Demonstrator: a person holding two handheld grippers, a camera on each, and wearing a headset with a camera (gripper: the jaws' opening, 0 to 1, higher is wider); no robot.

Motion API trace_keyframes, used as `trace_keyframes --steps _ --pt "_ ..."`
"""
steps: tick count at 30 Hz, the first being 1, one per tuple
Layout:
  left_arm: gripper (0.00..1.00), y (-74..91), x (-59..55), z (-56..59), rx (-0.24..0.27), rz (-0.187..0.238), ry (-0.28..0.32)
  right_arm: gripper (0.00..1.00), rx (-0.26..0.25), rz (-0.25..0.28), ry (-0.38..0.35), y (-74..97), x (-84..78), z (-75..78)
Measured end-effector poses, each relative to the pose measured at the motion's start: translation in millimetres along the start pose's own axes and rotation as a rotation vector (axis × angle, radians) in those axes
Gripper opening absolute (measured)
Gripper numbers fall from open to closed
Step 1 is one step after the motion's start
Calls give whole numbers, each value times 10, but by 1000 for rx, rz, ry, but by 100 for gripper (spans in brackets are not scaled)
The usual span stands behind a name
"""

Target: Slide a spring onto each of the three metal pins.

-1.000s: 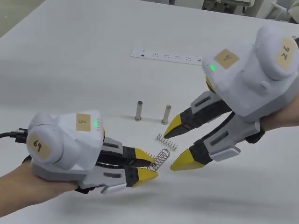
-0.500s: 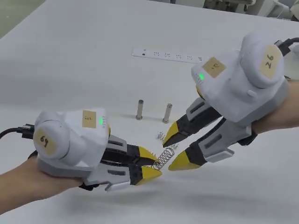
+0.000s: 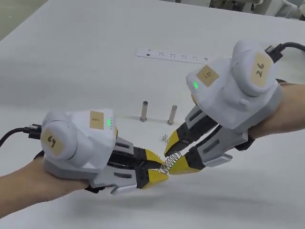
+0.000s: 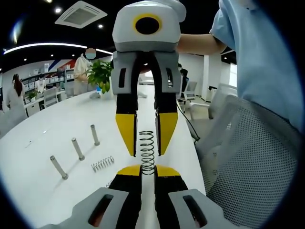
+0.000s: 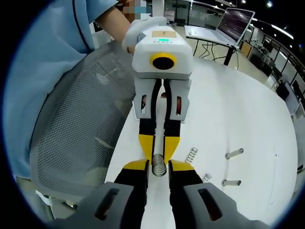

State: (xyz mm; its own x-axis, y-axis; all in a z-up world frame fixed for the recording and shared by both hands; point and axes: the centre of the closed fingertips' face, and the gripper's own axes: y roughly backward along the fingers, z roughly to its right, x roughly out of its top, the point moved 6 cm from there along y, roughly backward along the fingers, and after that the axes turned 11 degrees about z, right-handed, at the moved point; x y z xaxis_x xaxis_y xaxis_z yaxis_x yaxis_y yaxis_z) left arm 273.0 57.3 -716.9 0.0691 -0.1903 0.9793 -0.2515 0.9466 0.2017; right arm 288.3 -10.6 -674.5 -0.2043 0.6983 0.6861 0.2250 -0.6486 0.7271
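My left gripper (image 3: 162, 170) (image 4: 147, 170) is shut on one end of a steel spring (image 3: 168, 161) (image 4: 147, 145), held just above the white table (image 3: 86, 62). Opposite it, my right gripper (image 3: 169, 162) (image 5: 158, 167) is open, its yellow fingers straddling the spring's free end (image 5: 158, 168) with small gaps. Two upright metal pins (image 3: 145, 110) (image 3: 172, 114) stand behind the grippers. In the left gripper view three pins (image 4: 95, 135) (image 4: 77, 149) (image 4: 58, 167) stand in a row. A loose spring (image 4: 102, 163) (image 5: 191, 155) lies near them, and part of another spring (image 3: 164, 138) (image 5: 206, 177).
A white power strip (image 3: 171, 56) lies at the back of the table. A mesh chair (image 4: 248, 157) stands at the table's edge beside the person. Other people and a potted plant (image 4: 101, 74) are far behind.
My right gripper has moved down and left to the held spring, and its fingers now straddle the free end. My left gripper has kept hold and shifted slightly right.
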Motion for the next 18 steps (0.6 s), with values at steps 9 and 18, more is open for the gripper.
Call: trace_keyframes --steps 9,18 --pt "1 -15 9 9 -4 2 -2 12 6 -5 -7 -9 -14 2" --pt "1 -25 18 3 -4 6 -2 9 11 -11 -11 -20 -30 -7"
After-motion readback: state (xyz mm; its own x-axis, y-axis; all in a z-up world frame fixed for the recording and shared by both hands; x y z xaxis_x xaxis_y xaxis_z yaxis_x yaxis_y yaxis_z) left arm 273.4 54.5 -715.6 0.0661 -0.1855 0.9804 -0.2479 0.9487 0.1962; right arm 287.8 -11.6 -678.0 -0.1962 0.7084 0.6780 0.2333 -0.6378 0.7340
